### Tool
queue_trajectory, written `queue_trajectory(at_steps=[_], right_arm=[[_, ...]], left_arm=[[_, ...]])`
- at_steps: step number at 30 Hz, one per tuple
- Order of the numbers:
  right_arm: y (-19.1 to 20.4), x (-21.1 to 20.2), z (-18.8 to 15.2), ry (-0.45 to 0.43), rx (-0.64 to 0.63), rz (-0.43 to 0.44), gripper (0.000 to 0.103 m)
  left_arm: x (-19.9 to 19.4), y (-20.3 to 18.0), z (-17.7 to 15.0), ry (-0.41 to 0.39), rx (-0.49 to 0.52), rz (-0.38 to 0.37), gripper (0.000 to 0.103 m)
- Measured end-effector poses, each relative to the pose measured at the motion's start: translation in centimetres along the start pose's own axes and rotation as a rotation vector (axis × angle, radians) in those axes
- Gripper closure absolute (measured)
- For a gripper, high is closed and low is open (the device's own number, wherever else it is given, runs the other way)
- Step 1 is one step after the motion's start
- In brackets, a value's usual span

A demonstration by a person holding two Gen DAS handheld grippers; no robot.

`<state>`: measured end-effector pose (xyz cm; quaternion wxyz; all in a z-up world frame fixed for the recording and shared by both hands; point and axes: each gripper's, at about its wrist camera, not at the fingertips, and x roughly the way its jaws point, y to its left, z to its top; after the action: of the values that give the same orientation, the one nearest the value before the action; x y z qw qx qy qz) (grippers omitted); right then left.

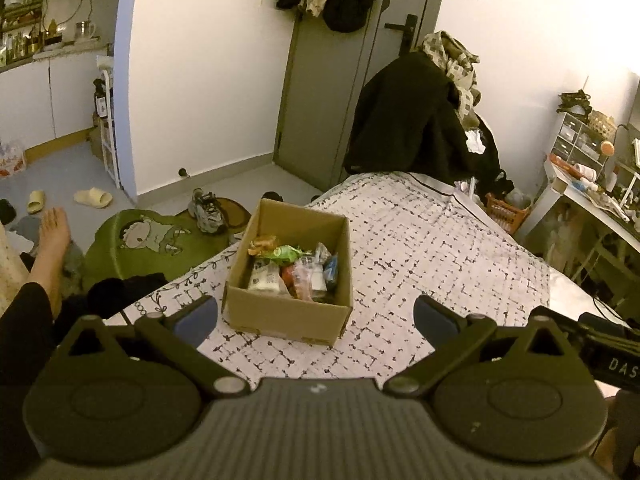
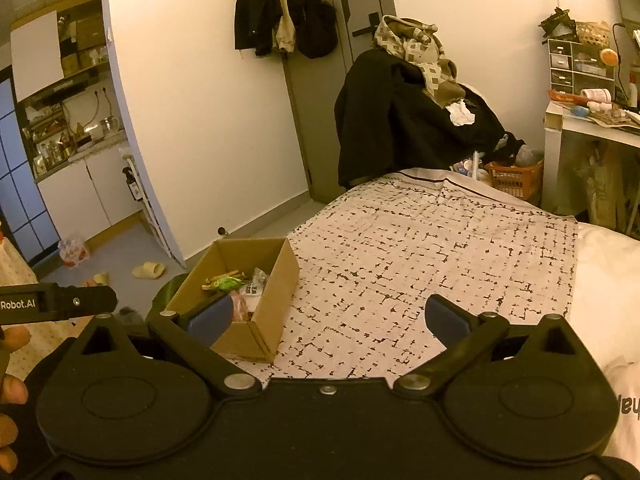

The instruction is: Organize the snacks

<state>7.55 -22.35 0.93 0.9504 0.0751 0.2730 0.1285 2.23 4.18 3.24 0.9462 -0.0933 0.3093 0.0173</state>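
Cardboard box (image 1: 288,312) of snacks (image 1: 292,270) on bedspread (image 1: 420,248) | both tools spread, empty

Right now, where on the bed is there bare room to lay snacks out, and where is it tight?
Free: the patterned sheet from the cardboard box across to its right edge and up to the black coat pile. Crowded: inside the box, full of snack packets, and its left side, close to the bed edge. Both grippers, left and right, are open and empty.

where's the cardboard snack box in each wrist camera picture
Left wrist: cardboard box sits centre, just beyond the open left tool, on the patterned cloth.
Right wrist: box lies lower left, behind the open right tool's left finger.
Shared landmark: black coat beyond the cloth.
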Motion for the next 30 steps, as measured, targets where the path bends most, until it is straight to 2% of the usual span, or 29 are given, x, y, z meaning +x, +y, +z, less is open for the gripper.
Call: queue_trajectory(at_steps=[30], right_arm=[[-0.15,0.07,-0.10,-0.011,-0.005,0.004,0.000]], left_arm=[[-0.03,-0.63,-0.01,-0.010,0.003,0.010,0.000]])
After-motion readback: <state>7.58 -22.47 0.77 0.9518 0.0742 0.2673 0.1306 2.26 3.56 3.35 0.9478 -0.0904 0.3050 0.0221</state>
